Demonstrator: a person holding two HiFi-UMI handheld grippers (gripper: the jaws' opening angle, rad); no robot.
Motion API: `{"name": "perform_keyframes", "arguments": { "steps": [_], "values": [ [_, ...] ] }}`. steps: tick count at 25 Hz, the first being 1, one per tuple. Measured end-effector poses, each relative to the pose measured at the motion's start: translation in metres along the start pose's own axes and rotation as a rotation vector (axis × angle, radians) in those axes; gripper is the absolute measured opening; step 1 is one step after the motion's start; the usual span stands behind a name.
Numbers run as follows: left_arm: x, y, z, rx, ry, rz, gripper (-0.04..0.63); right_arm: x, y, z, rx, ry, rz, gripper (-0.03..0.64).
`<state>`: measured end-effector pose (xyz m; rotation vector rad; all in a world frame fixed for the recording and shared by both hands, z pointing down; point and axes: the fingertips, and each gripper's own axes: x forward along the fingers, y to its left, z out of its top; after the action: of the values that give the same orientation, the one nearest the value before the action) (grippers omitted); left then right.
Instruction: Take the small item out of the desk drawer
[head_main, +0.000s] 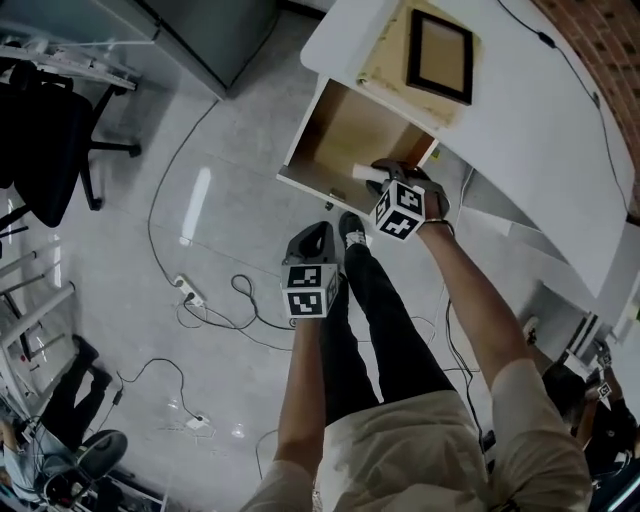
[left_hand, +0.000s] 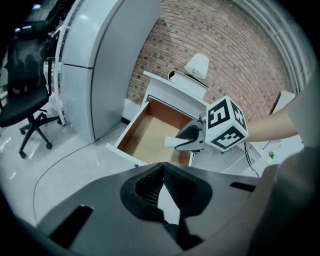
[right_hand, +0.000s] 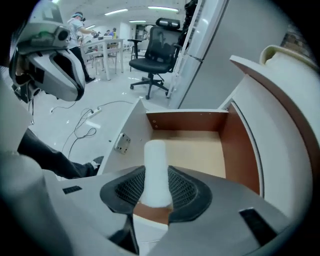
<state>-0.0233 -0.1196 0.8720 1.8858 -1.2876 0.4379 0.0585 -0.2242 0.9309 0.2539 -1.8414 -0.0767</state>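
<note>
The small white cylinder (right_hand: 155, 160) is clamped between the fingers of the right gripper (right_hand: 156, 194). This grip is shown plainly only in the right gripper view, where the cylinder is held over the open drawer (right_hand: 200, 150). In the left gripper view it is seen from the side, sticking out of those fingers above the drawer's front end, clear of the wooden bottom. The fingers of the left gripper (left_hand: 163, 172) are brought together at their tips, with nothing held. Only in the head view is the top of the counter (head_main: 540, 130) seen, with a dark frame (head_main: 440, 55) laid on it.
</note>
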Motion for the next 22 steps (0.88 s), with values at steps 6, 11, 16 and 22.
{"name": "perform_keyframes", "arguments": {
  "steps": [6,11,16,22],
  "values": [
    [-0.03,-0.016,0.022,-0.011,-0.02,0.001,0.017,-0.059,0.005,0.011,0.222,-0.075,-0.051,0.16],
    [-0.064,-0.019,0.055,-0.008,-0.067,0.035,0.017,-0.104,0.02,0.051,0.371,-0.178,-0.089,0.16],
    [-0.099,-0.039,0.069,-0.019,-0.077,0.046,0.017,-0.156,0.03,0.072,0.478,-0.252,-0.113,0.16],
    [-0.126,-0.059,0.093,0.013,-0.108,0.041,0.017,-0.211,0.027,0.075,0.594,-0.321,-0.152,0.16]
  ]
}}
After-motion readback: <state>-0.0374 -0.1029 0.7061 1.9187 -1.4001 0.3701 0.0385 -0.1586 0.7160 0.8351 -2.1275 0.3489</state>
